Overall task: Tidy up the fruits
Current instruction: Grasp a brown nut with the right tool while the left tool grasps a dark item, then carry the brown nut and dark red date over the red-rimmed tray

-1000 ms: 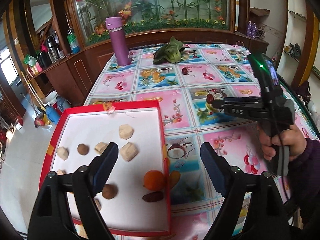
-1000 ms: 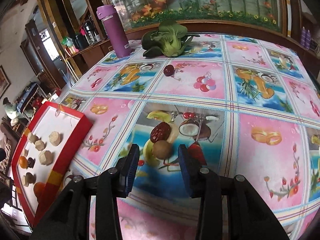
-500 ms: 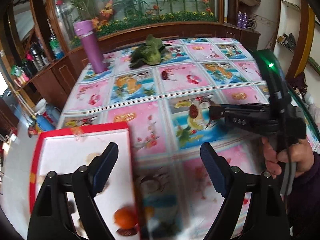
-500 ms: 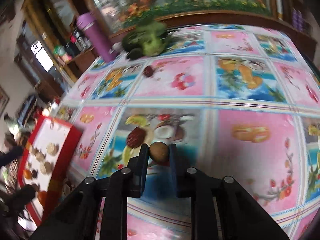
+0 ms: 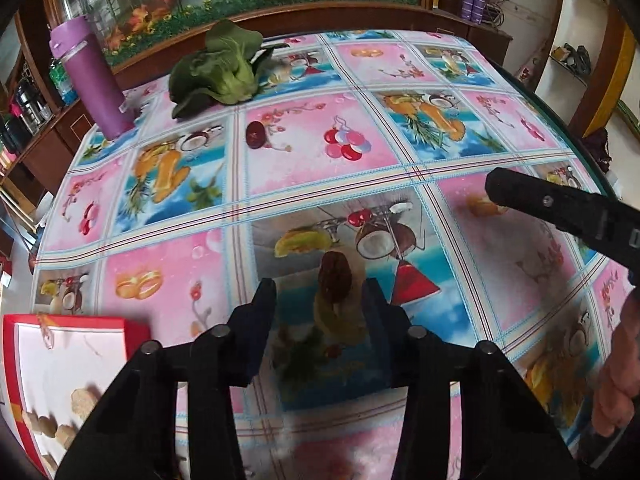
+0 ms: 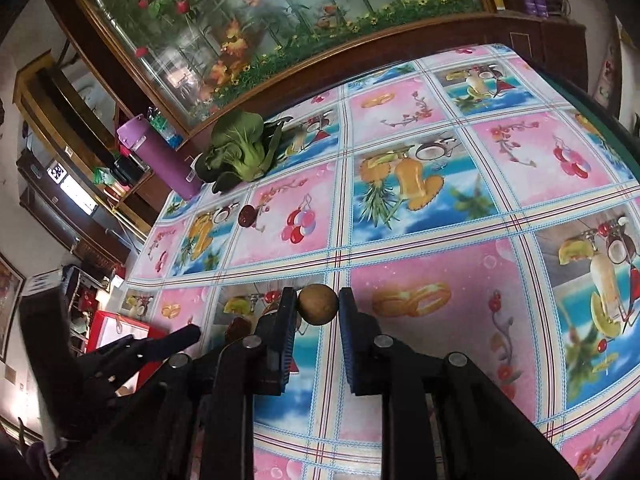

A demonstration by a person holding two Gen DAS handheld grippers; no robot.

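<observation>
R gripper [image 6: 318, 310] now lifted, jaws pinching brown fruit [image 6: 318, 305].
L gripper [image 5: 320, 294] moved off red tray [image 5: 136, 326]; jaws spread around date [image 5: 335, 276], 1 more pick lined up.

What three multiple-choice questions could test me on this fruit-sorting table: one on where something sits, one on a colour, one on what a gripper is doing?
1. Where does the wrinkled red date lie?
A. in the red tray
B. on the tablecloth between the left gripper's open fingers
C. beside the bottle

2. What colour is the bottle near the leafy green vegetable?
A. purple
B. yellow
C. white

3. What is the right gripper doing?
A. hanging open with nothing in it
B. gripping the vegetable
C. clamping a round brown fruit

Answers:
1 B: the date rests on the cloth ahead of the left gripper, framed by its two spread fingers.
2 A: the tall bottle is purple from lid to base.
3 C: in the right wrist view both pads press against the brown fruit's sides.
</observation>
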